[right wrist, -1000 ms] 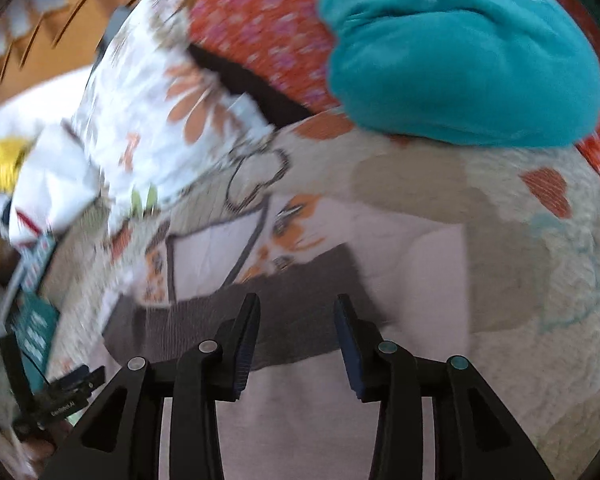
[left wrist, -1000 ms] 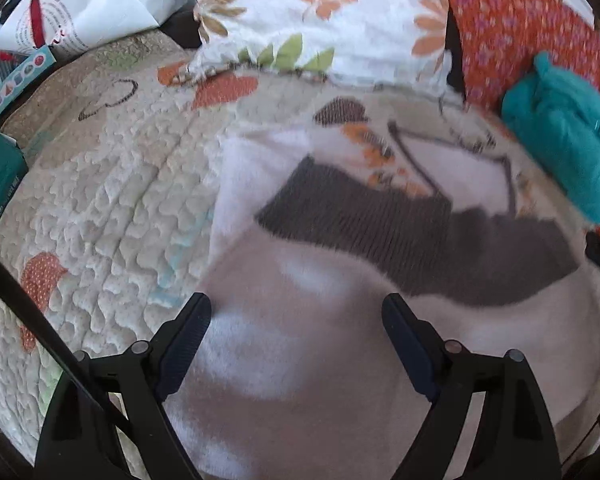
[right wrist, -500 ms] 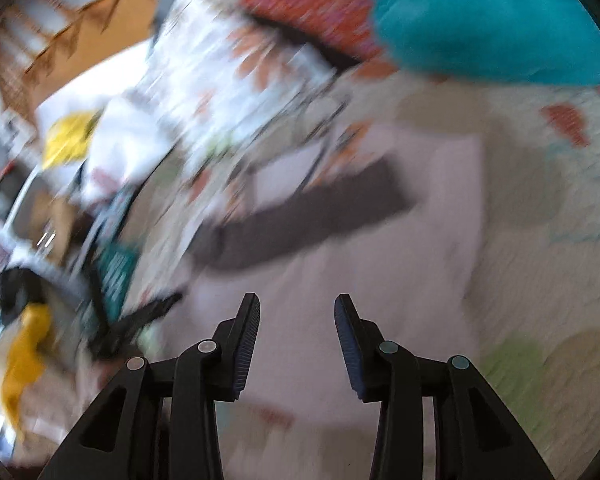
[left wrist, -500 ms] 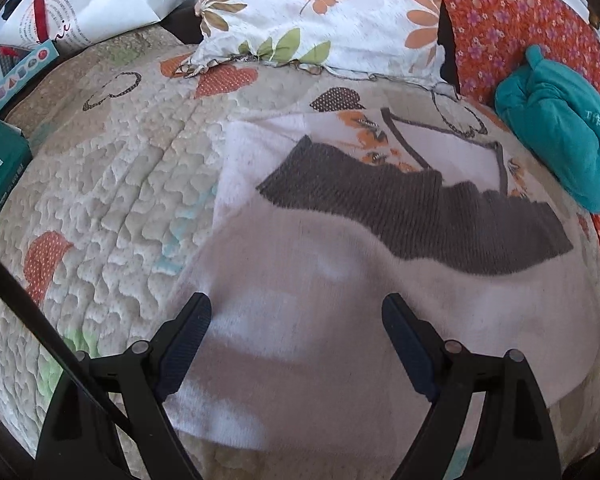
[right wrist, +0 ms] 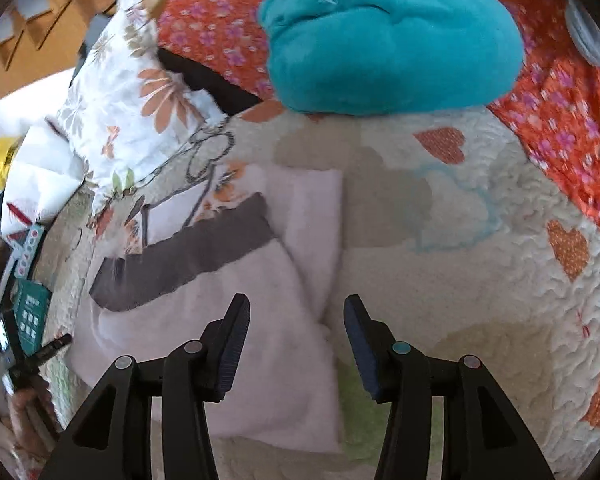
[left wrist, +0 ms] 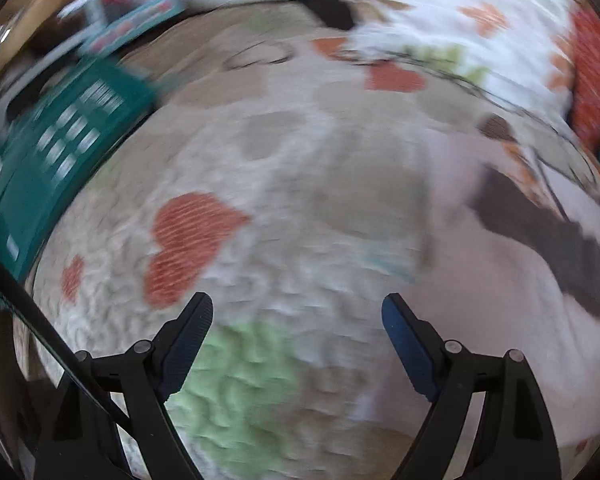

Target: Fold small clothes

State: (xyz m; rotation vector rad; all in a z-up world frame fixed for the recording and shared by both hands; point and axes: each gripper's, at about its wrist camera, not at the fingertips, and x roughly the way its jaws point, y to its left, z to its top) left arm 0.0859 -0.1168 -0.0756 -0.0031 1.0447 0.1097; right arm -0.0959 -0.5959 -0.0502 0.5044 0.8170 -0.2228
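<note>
A small pale pink garment (right wrist: 260, 320) with a dark brown band (right wrist: 188, 256) and a printed front lies folded on the quilted bedspread (right wrist: 460, 280). In the blurred left wrist view it lies at the right (left wrist: 500, 300). My left gripper (left wrist: 296, 320) is open and empty, above bare quilt to the left of the garment. My right gripper (right wrist: 296, 320) is open and empty, over the garment's right edge. The left gripper also shows at the far left of the right wrist view (right wrist: 40, 356).
A teal bundle (right wrist: 388, 36) rests on an orange floral pillow (right wrist: 560, 92) at the back. A white floral pillow (right wrist: 140, 96) lies behind the garment. A green box (left wrist: 56, 160) and white bags (right wrist: 36, 184) sit at the bed's left side.
My left gripper has swung left off the garment to bare quilt. My right gripper has moved right to the garment's right edge and opened a little wider.
</note>
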